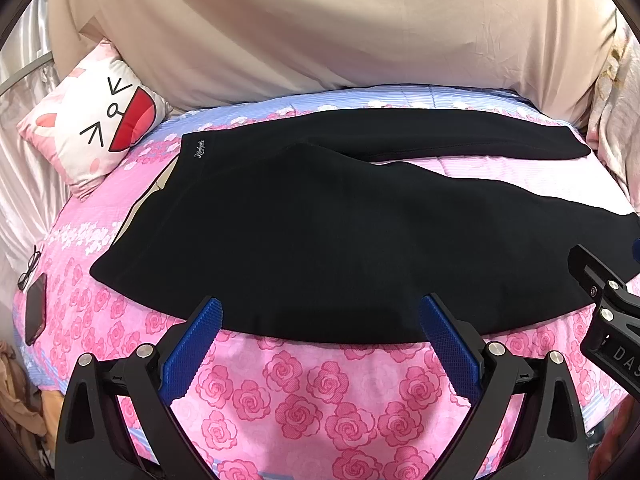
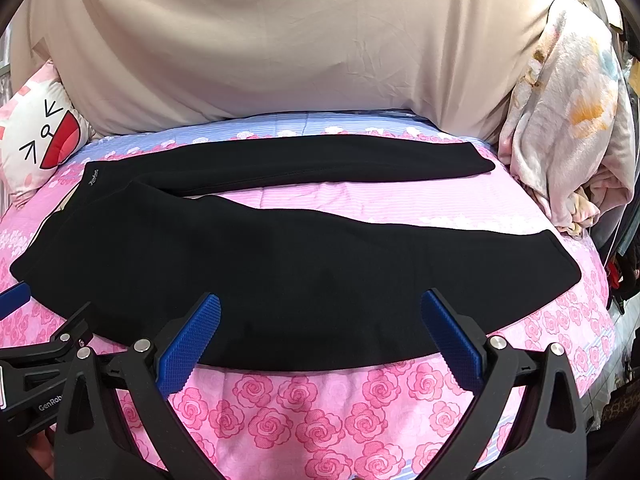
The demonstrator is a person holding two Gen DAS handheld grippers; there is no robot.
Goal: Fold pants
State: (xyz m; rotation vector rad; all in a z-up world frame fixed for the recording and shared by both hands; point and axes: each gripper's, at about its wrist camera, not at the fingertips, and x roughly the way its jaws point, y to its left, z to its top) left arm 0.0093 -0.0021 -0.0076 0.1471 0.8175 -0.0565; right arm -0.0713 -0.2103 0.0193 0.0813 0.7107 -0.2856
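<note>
Black pants [image 1: 320, 232] lie flat on the rose-print bed, waistband at the left, two legs spread apart running right; they also show in the right wrist view [image 2: 280, 264]. My left gripper [image 1: 320, 312] is open and empty, its blue pads over the near edge of the near leg by the hip. My right gripper [image 2: 320, 308] is open and empty over the near edge of the same leg, further right. The right gripper's body shows at the right edge of the left wrist view [image 1: 608, 312]. The left gripper's body shows at the left edge of the right wrist view [image 2: 44, 344].
A pink rose-print bedspread [image 1: 320, 400] covers the bed. A cartoon-face cushion [image 1: 92, 120] sits at the back left. A beige sheet [image 1: 320, 32] hangs behind. A bundled floral blanket [image 2: 568, 120] lies at the right. A phone [image 1: 35, 308] and glasses [image 1: 30, 268] lie at the left edge.
</note>
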